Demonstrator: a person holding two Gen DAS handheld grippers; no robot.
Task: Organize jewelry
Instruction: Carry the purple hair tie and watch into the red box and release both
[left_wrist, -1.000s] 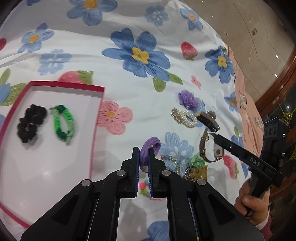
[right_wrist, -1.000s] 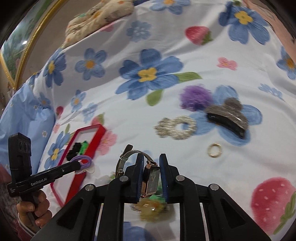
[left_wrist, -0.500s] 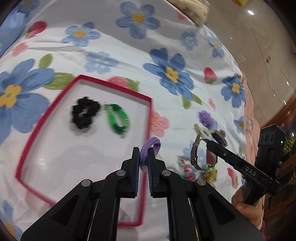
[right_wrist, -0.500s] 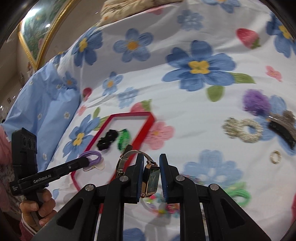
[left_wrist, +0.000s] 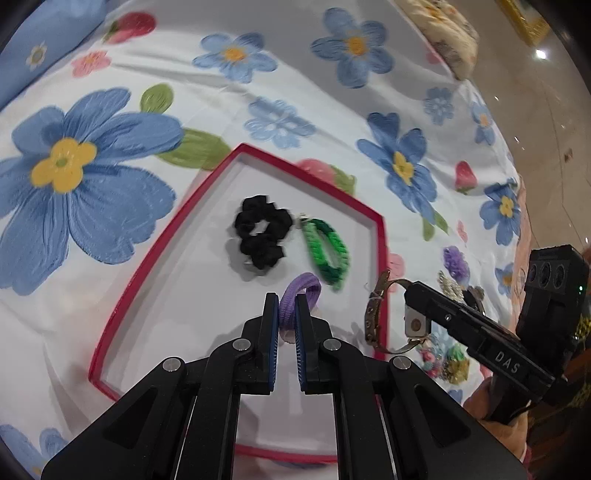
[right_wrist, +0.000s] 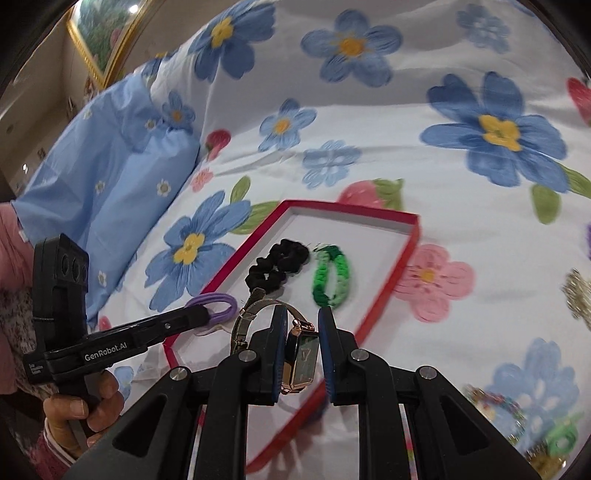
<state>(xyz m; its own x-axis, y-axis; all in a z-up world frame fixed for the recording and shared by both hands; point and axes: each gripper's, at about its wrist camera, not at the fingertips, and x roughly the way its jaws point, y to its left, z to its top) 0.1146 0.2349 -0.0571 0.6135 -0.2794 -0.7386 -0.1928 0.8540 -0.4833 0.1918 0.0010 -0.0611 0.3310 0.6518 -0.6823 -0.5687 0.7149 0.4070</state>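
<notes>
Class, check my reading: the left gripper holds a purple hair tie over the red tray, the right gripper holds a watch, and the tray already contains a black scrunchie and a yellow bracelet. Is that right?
One detail is wrong: the bracelet beside the black scrunchie in the red tray is green, not yellow, as the left wrist view shows. The left gripper does hold the purple hair tie, and the right gripper the watch.

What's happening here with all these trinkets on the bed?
A person is sorting jewelry into a red box on a flowered bedspread, using a handheld claw in each hand. The left claw grips a purple hair tie over the box. The right claw grips a watch at the box's edge. A black scrunchie and a green bracelet already lie inside. More pieces wait on the bedspread.
</notes>
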